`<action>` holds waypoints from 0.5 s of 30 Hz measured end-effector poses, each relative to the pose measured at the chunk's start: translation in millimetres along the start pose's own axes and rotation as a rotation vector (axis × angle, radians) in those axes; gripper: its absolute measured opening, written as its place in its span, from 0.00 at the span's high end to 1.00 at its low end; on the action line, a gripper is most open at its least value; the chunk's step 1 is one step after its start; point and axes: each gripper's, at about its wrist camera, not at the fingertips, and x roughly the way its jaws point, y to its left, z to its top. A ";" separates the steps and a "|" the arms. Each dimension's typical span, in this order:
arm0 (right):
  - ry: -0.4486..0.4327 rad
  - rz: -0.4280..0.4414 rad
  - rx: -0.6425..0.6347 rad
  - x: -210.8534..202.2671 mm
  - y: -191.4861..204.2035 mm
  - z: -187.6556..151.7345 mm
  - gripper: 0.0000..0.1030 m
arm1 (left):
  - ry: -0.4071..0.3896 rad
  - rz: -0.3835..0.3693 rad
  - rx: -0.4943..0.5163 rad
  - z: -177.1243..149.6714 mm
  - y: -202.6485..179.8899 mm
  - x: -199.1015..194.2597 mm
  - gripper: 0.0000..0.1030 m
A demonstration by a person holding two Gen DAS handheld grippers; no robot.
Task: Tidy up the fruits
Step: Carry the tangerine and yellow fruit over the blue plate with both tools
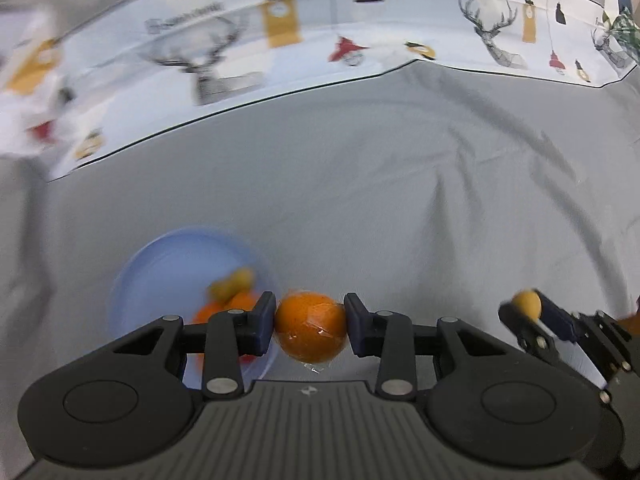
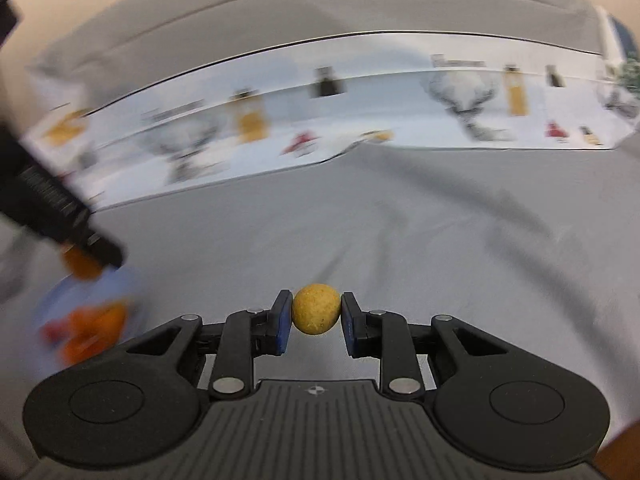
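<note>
Left tongs (image 1: 310,320) grip a round orange fruit wrapped in clear plastic film (image 1: 311,327), its sides pressed between the two dark blue pads (image 1: 265,322). Just to the left of these tongs and slightly beyond them sits a pale blue round plastic bowl (image 1: 160,268), blurred, with small yellow fruits (image 1: 234,282) and orange fruits (image 1: 242,302) inside. Right tongs (image 2: 316,314) pinch a small round yellow fruit (image 2: 316,309) between their blue pads (image 2: 283,322); in the left wrist view they appear to the right of the left tongs, well apart from the bowl. Under both tongs spreads a wrinkled grey cloth covering the desk (image 1: 360,200). Beyond the tongs, at the far edge, runs a white printed cloth with deer heads and yellow tags (image 1: 280,40).
</note>
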 end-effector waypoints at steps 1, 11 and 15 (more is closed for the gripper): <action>0.008 0.031 -0.011 -13.1 9.3 -3.6 0.74 | -0.007 0.018 -0.002 -12.3 5.9 -11.5 0.60; -0.011 0.296 -0.107 -118.4 97.2 -13.7 0.74 | -0.090 0.126 -0.101 -135.6 67.3 -113.0 0.60; -0.020 0.338 -0.178 -148.0 125.0 -23.1 0.74 | -0.110 0.131 -0.159 -175.6 82.8 -136.9 0.60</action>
